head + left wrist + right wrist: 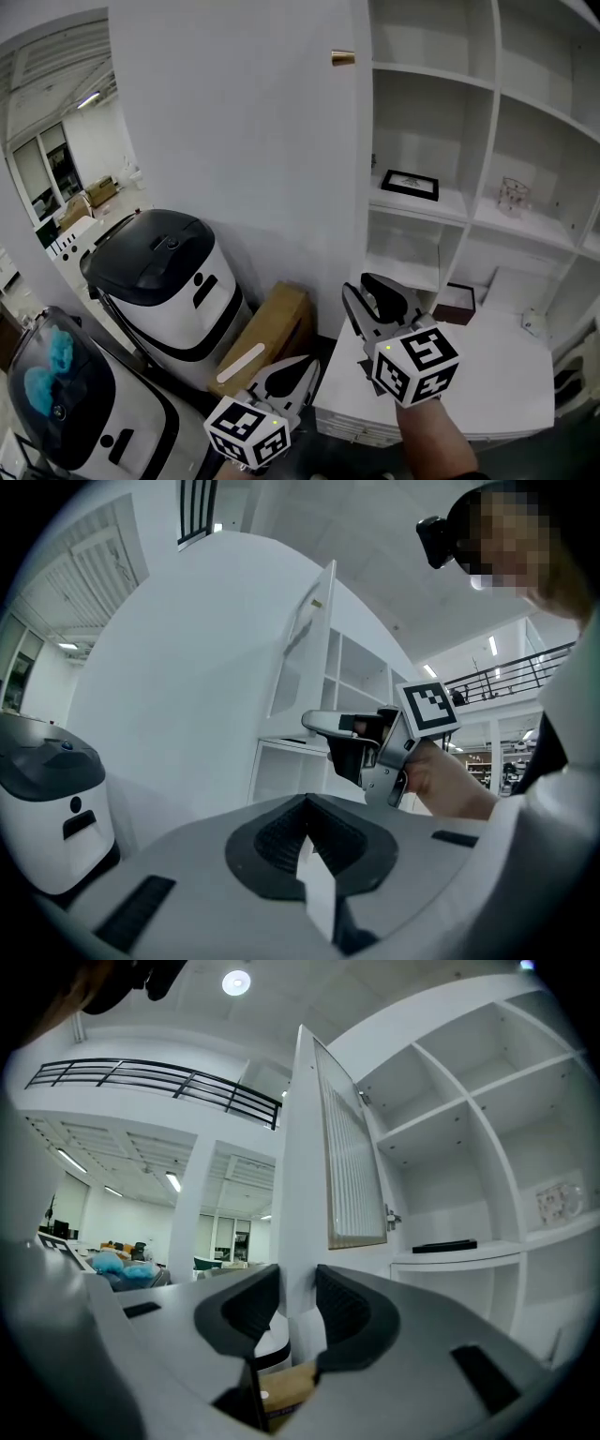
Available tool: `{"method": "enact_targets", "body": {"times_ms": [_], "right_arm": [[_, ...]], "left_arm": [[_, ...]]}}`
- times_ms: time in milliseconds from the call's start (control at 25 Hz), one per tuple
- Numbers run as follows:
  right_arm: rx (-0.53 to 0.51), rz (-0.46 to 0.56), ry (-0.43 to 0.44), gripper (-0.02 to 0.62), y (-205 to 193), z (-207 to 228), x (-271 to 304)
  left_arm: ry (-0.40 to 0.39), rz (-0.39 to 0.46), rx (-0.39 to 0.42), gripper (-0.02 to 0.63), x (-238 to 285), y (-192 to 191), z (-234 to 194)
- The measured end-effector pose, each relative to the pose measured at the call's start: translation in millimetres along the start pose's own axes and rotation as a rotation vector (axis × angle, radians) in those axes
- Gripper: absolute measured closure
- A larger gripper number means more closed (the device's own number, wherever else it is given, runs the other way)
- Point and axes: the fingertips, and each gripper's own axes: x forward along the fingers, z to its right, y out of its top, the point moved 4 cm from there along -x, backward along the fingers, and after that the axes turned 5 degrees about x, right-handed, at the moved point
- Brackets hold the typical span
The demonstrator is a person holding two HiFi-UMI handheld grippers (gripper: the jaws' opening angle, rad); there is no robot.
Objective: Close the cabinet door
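The white cabinet door stands swung open, with a brass knob near its free edge. My right gripper is at that edge, low on the door. In the right gripper view the door's edge fills the gap of the right gripper, with a dark pad against each face. My left gripper hangs lower and to the left, short of the door, its jaws together and holding nothing. In the left gripper view the left gripper points toward the right gripper and the door.
Open white shelves hold a black picture frame and a small glass piece. A white counter lies below my right hand. Left of the door stand two white-and-black machines and a cardboard box.
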Motion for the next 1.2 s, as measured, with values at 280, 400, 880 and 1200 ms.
{"method": "enact_targets", "body": {"times_ms": [280, 400, 880, 1200], "right_arm": [[-0.011, -0.001, -0.076, 0.502, 2, 18, -24], [-0.019, 0.012, -0.126, 0.512, 4, 29, -36], [-0.048, 0.002, -0.278, 0.534, 8, 90, -68], [0.000, -0.002, -0.325, 0.531, 13, 156, -82]], "left_arm": [[-0.071, 0.000, -0.001, 0.603, 14, -1, 13], [-0.102, -0.002, -0.006, 0.603, 23, -3, 19], [-0.218, -0.001, -0.004, 0.603, 69, 1, 57], [-0.222, -0.010, -0.009, 0.603, 104, 3, 78]]}}
